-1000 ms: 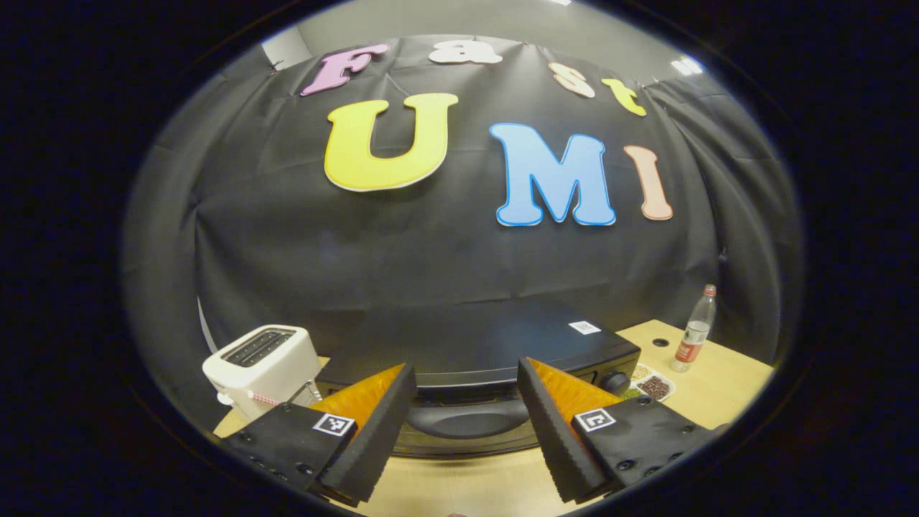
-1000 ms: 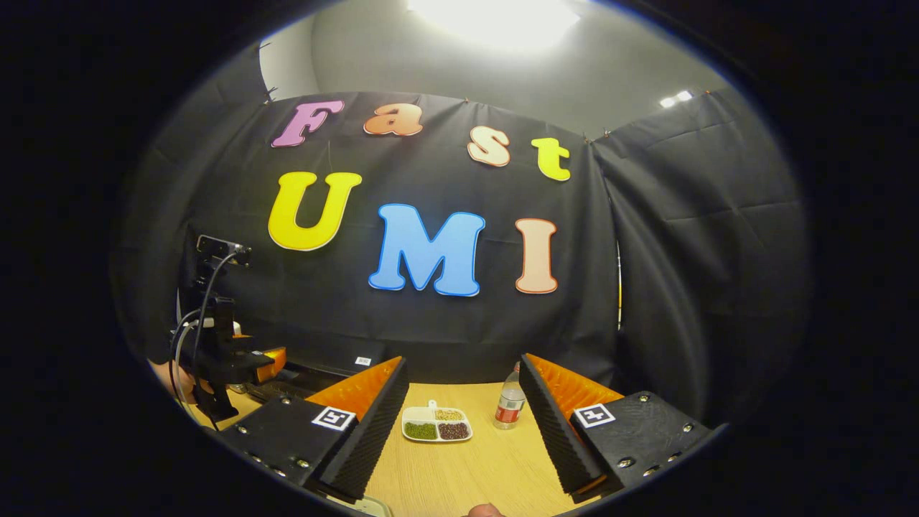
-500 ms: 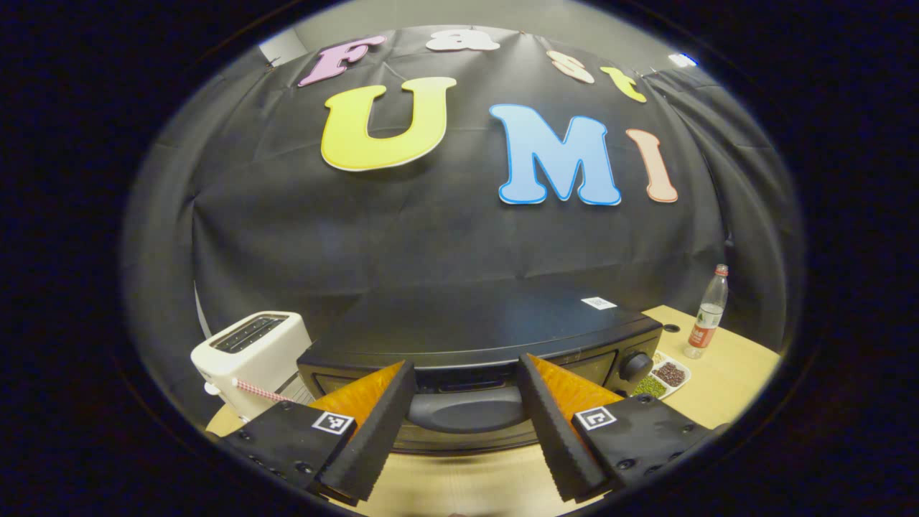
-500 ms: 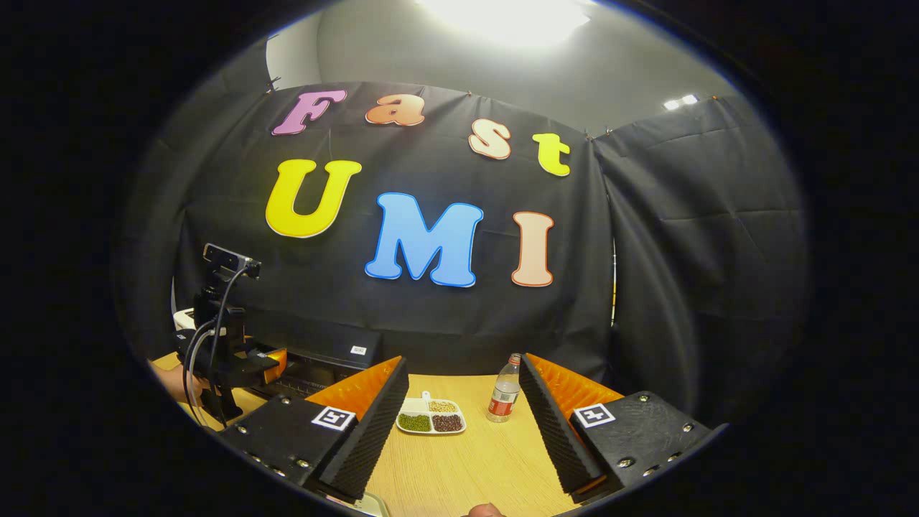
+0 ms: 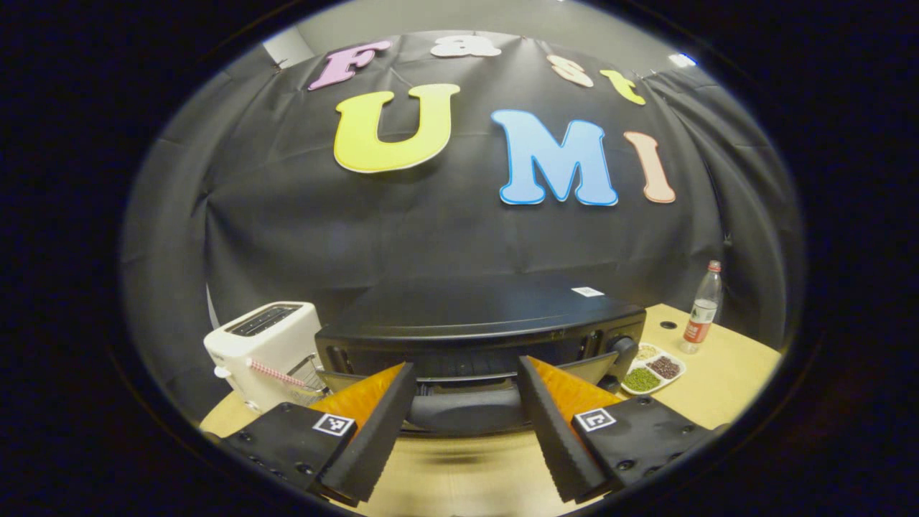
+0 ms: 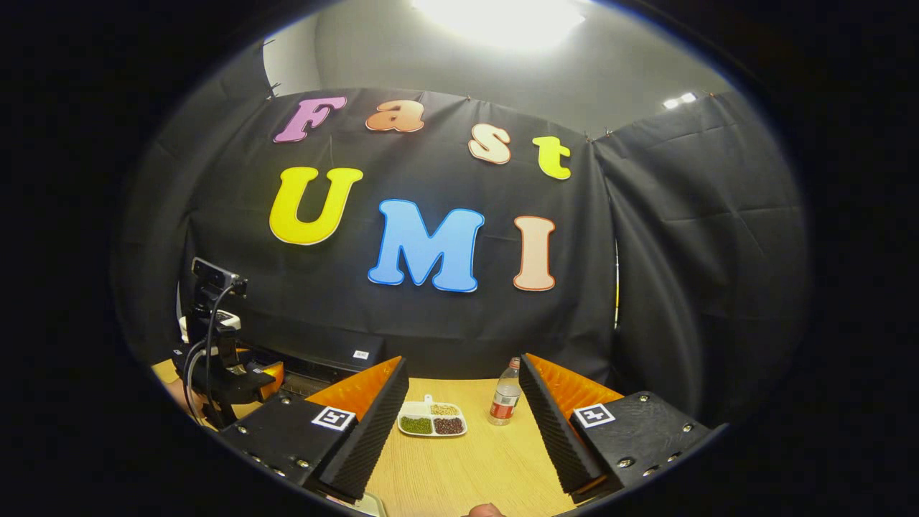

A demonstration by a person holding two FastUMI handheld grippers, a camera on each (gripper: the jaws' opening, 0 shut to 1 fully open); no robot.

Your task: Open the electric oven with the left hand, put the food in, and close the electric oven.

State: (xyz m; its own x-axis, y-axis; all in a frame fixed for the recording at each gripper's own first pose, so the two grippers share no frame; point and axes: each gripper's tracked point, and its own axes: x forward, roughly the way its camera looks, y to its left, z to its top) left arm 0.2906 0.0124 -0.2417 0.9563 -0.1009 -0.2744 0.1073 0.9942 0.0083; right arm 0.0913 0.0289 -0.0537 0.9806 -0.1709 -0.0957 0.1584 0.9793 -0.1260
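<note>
- Bench: pale wood. In the left gripper view a bare strip runs between its near edge and the oven front; more bare wood lies to the right of the oven, out to the booth's cloth wall. In the right gripper view a bare stretch lies straight ahead between my right fingers.
- Toaster: white, slots up, at the far left of the bench, just beside the oven's left end. It closes off that side.
- Electric oven: black, wide, directly ahead of my left gripper. Its door handle lies crosswise between my left fingers, and the door's top edge stands a little away from the body. A knob sits at the right end of the front.
- Left fingers: spread wide, one on either side of the handle. I cannot tell if they touch it.
- Divided dish: white, holding green, dark and pale beans, just beside the oven's right end, on the bench.
- Bottle: clear, red label, upright, beyond the dish near the wall.
- Right gripper: fingers spread wide, gripping nothing, above bare bench; the dish and bottle stand well ahead between them, and my left gripper shows off to the left by the oven.
</note>
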